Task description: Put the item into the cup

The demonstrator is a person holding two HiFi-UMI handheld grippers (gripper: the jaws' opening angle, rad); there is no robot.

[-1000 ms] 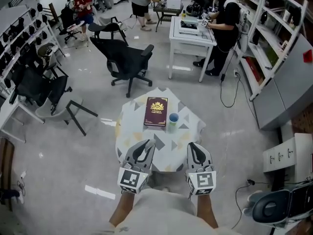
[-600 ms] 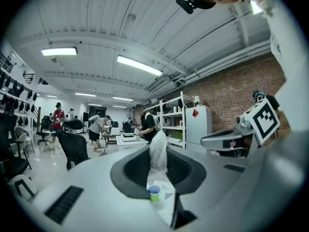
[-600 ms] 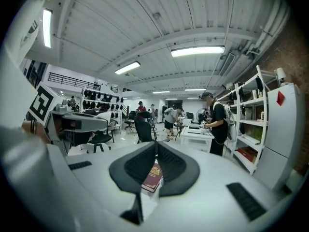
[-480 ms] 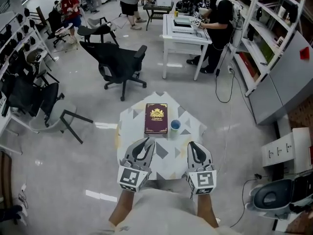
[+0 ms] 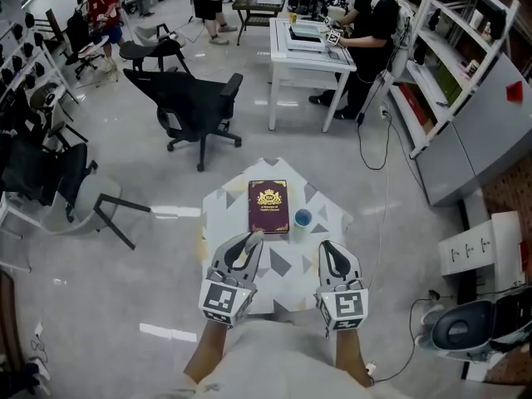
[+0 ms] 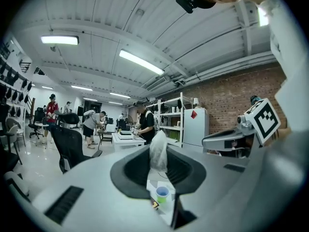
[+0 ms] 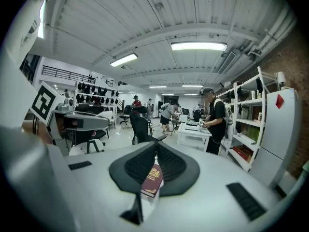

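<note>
Item [image 6: 158, 151], a pale crumpled wad whose material I cannot make out, is pinched between the jaws of the left gripper [image 5: 250, 239], which hangs in the air over the near left part of the small table [image 5: 293, 266]; it is not in the cup [image 5: 302, 219] yet. The cup stands upright on the table just beside the right-hand edge of a maroon book [image 5: 268, 206], apart from both tools and farther from the person than either. So I judge the pick-up done, with the carry and the release left: the wad has to go forward and to the right until it hangs over the cup's mouth, and only then be let go. The right gripper [image 5: 331, 249] has its jaws drawn together with nothing clamped between them, and it hovers over the table's near right part. The head view gives the layout, with table, book, cup and both tools at once, but the wad there is only a pale speck at the left tool's tips. The left gripper view shows the wad plainly, standing up between the jaws, with the cup low in the picture beyond them, seemingly empty as far as I can tell. The right gripper view shows neither cup nor wad; beyond its closed tips lies the book
</note>
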